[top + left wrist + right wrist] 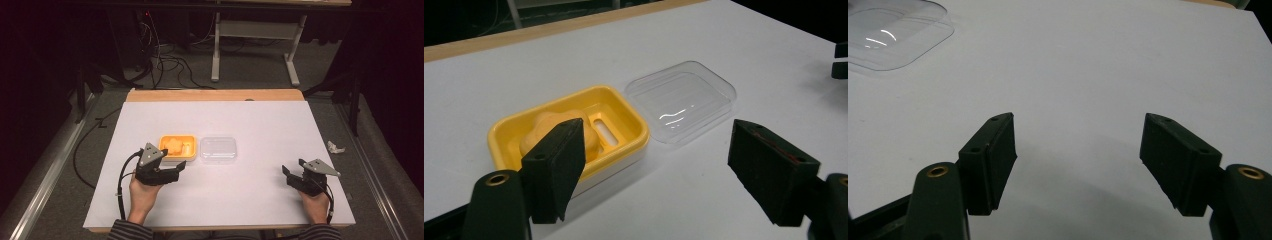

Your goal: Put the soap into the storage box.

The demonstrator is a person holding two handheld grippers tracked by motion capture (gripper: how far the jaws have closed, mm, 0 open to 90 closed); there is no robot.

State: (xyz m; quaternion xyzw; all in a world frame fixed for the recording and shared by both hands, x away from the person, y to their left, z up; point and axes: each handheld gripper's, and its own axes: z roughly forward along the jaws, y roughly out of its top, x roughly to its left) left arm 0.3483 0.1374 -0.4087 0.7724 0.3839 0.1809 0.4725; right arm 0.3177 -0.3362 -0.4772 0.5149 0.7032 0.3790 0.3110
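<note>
A yellow soap dish sits left of the middle of the white table, with an orange soap-like lump in it. A clear plastic lid lies flat just to its right, touching or nearly so. My left gripper hovers at the dish's near edge, open and holding nothing. In the left gripper view the dish, lump and lid lie beyond my left gripper. My right gripper is open near the front right, over bare table. The right gripper view has the right gripper and the lid far left.
The white table top has a wooden strip along its far edge. On the floor lie a crumpled paper to the right and cables behind. A white desk frame stands farther back.
</note>
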